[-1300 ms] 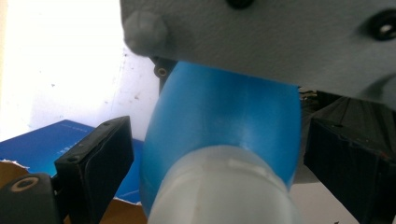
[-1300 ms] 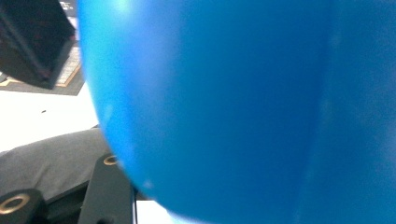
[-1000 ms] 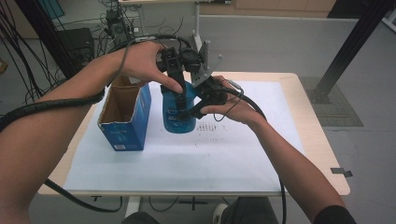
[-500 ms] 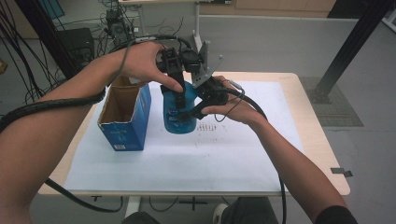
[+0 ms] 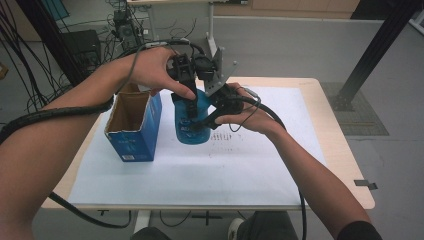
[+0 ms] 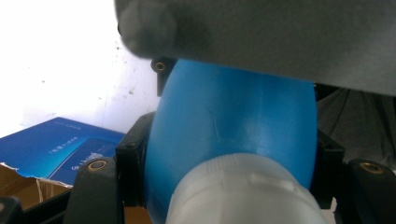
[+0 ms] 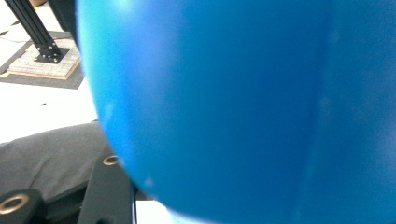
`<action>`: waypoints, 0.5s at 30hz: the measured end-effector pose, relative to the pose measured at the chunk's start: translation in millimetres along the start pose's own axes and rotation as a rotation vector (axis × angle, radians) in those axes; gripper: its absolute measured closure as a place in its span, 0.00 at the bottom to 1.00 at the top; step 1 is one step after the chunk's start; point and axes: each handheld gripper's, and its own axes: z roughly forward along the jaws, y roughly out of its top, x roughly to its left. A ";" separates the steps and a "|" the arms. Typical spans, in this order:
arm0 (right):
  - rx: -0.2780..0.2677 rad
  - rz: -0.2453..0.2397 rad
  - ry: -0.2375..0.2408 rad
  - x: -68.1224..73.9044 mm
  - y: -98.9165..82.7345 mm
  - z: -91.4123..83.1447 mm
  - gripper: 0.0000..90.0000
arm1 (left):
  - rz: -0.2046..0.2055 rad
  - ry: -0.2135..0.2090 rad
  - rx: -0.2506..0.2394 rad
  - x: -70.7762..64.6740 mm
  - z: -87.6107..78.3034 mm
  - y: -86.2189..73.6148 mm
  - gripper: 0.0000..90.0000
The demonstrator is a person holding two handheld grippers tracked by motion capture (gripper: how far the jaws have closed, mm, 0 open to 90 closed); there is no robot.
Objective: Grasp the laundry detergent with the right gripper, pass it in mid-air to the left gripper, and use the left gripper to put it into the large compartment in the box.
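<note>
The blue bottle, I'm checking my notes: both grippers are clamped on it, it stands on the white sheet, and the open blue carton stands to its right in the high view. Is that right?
Not quite. In the high view the open blue carton stands to the left of the blue bottle, not its right. The rest holds: the left gripper and right gripper are clamped on the bottle, which stands on the white sheet.

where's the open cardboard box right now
In the high view the open blue cardboard box stands on the white sheet at the table's left side, just left of the blue bottle that both grippers hold.
</note>
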 end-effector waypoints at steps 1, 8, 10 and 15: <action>0.001 0.000 0.002 0.0 -0.2 0.4 0.48 | -0.001 0.001 -0.003 -0.1 0.6 -0.2 0.39; -0.006 0.006 0.008 0.5 -1.4 1.9 0.48 | 0.012 0.012 0.002 -1.4 1.0 0.0 0.39; -0.010 0.003 0.010 0.1 -1.9 2.1 0.48 | 0.014 0.011 0.000 -1.2 1.1 -0.1 0.39; -0.010 0.003 0.013 -0.1 -2.4 2.2 0.47 | 0.014 0.003 0.001 -1.2 1.4 0.0 0.40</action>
